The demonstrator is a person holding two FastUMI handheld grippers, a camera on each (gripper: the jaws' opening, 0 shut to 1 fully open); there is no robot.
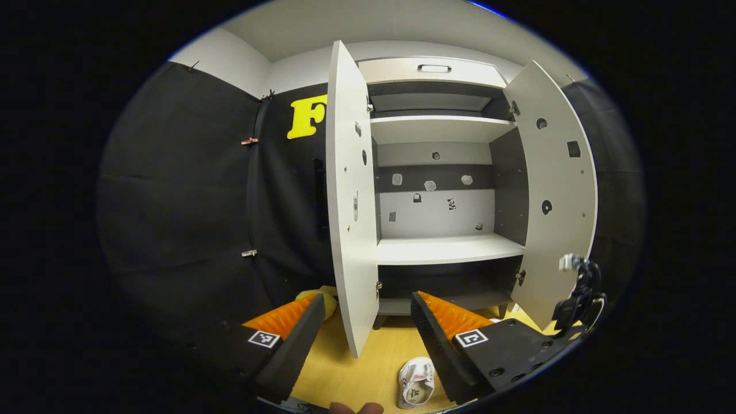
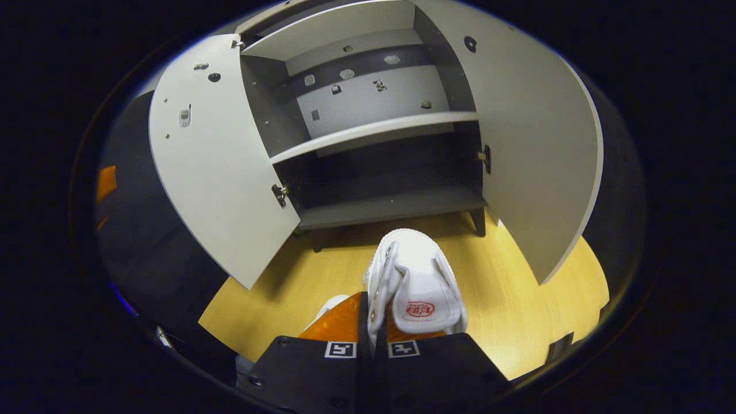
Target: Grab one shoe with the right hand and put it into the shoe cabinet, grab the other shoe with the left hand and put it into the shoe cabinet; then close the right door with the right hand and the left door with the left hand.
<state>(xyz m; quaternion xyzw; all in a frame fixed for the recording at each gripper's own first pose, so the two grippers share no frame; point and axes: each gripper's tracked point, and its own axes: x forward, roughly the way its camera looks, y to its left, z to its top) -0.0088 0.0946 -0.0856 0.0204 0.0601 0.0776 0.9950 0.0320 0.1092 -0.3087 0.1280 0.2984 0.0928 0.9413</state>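
Both doors, the left door (image 1: 351, 195) and the right door (image 1: 555, 190), stand swung wide, so the shoe cabinet (image 2: 374, 132) is open across its front. The middle shelf (image 2: 374, 131) splits the opening; below it the bottom shelf (image 2: 391, 208) lies bare, just beyond the wooden floor (image 2: 517, 299).

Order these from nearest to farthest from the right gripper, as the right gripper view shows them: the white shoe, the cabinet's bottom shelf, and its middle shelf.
1. The white shoe: clamped between the fingers of the right gripper, directly ahead.
2. The bottom shelf: beyond the shoe, low in the open cabinet, dark grey.
3. The middle shelf: higher and farther, white, above the bottom shelf.
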